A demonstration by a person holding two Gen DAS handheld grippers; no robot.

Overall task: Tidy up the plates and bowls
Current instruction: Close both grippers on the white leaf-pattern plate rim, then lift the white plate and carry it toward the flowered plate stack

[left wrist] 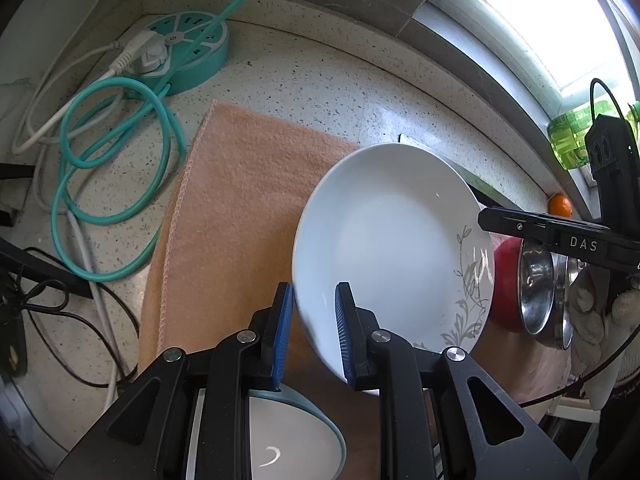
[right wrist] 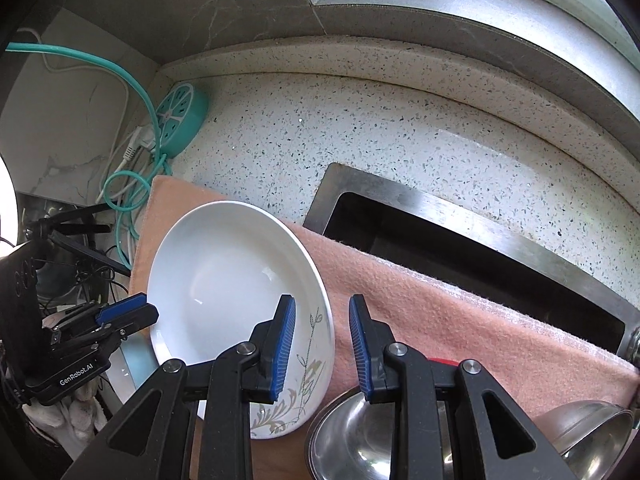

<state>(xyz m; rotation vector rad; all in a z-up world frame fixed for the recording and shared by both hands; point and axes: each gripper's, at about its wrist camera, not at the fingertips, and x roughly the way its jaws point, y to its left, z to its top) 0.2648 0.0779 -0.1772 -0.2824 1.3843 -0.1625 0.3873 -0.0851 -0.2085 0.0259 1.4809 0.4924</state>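
A white deep plate (left wrist: 384, 248) with a grey leaf pattern is held tilted above the pink towel (left wrist: 240, 208). My left gripper (left wrist: 314, 332) is shut on its left rim, one blue pad inside and one outside. My right gripper (right wrist: 322, 340) is shut on the opposite, patterned rim of the plate (right wrist: 232, 280). The right gripper (left wrist: 486, 224) shows at the plate's right edge in the left wrist view, and the left gripper (right wrist: 146, 312) at its left edge in the right wrist view. A white bowl with a blue rim (left wrist: 296, 440) sits just below my left gripper.
Steel bowls (right wrist: 348, 440) and a red bowl (left wrist: 506, 280) lie on the towel to the right. The steel sink (right wrist: 440, 248) opens behind the towel. A teal power strip (left wrist: 188, 52) with looped cables (left wrist: 116, 184) sits at the back left. An orange (left wrist: 560, 205) and a green bottle (left wrist: 572, 140) stand near the window.
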